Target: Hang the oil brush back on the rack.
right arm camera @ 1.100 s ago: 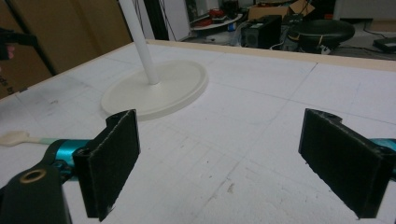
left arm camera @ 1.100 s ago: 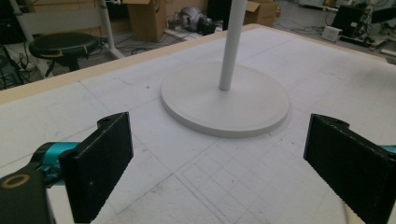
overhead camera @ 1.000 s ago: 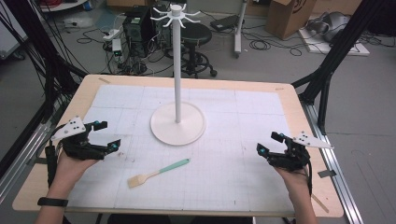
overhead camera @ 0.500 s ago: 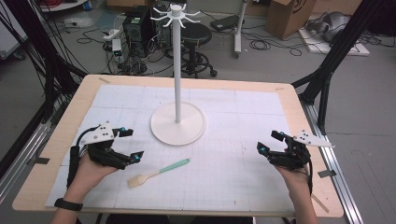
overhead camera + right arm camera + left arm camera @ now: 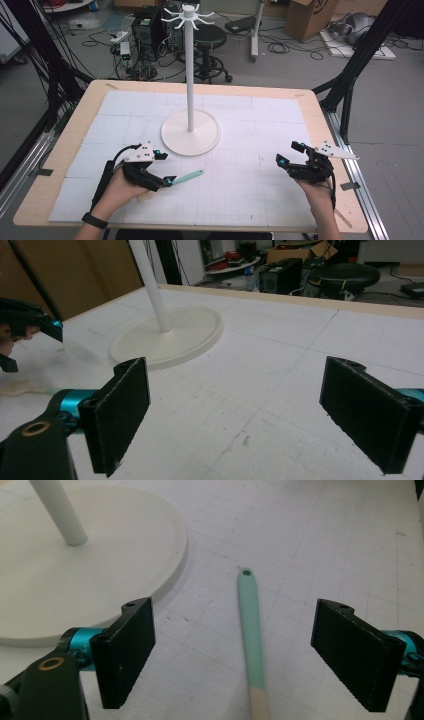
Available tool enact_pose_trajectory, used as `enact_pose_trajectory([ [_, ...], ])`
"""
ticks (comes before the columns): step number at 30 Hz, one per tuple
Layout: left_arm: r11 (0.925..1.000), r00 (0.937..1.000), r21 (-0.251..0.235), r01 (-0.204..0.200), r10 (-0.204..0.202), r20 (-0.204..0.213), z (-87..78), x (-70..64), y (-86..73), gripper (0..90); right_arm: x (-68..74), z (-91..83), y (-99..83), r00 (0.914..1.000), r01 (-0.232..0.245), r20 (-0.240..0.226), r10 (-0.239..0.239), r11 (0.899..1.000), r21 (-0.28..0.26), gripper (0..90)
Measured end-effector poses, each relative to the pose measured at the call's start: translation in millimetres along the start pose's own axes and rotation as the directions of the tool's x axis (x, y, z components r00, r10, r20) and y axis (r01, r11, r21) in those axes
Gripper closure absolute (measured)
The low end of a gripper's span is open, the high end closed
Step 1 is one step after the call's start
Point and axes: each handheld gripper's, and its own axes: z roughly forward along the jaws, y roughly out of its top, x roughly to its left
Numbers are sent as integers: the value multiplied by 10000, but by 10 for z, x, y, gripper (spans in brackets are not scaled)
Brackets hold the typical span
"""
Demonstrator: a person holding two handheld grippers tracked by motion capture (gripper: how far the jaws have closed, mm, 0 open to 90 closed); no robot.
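Left gripper (image 5: 235,650) with jaws wide apart straddling a mint-green, tan-tipped slender spatula (image 5: 251,635), beside a white round-based pole stand (image 5: 190,132), right gripper (image 5: 290,155) spread open, empty, over the white gridded mat (image 5: 250,125).

My work surface is a light wooden table (image 5: 60,165) with a white gridded mat (image 5: 250,150) spread over most of its top, leaving bare wood along the edges. On the mat stands a white stand with a round flat base (image 5: 190,132) and a tall thin pole. Just on my side of that base, slightly left of it, a mint-green spatula with a pale tip (image 5: 251,635) lies flat on the mat, apart from the base.
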Motion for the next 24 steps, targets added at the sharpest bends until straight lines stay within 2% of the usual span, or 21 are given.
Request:
enact_pose_trajectory([
  [2,9997,9999,247,-42,44,-111,46,-35,-20,190,-9,-12,-5,10000,-2,12,2,10000,-17,118],
  [4,9994,10000,346,-32,32,-19,63,-65,-52,205,-12,-18,-7,10000,-35,17,35,10000,-19,118],
  [7,9995,10000,302,59,-59,24,70,-110,-107,236,-16,-21,-9,10000,-8,31,9,10000,-51,118],
  [8,9996,10000,288,-6,4,57,48,-155,-180,253,-15,-21,-11,10000,-45,31,45,10000,-43,118],
  [10,9996,9999,296,-29,32,-100,25,-190,-247,272,-13,-15,-14,10000,-36,19,36,10000,-23,118],
  [15,9994,9996,266,211,-206,-188,26,-194,-307,306,4,-3,-9,10000,-9,7,9,10000,-32,118],
  [19,9990,9994,409,183,-171,-297,54,-211,-331,342,12,2,-7,10000,33,1,-33,10000,-28,119],
  [21,9976,9990,651,240,-215,-393,82,-217,-351,405,5,4,-6,10000,0,20,0,10000,-40,119],
  [24,9969,9990,747,228,-197,-412,84,-216,-356,486,0,3,-6,10000,8,13,-8,10000,-33,120],
])
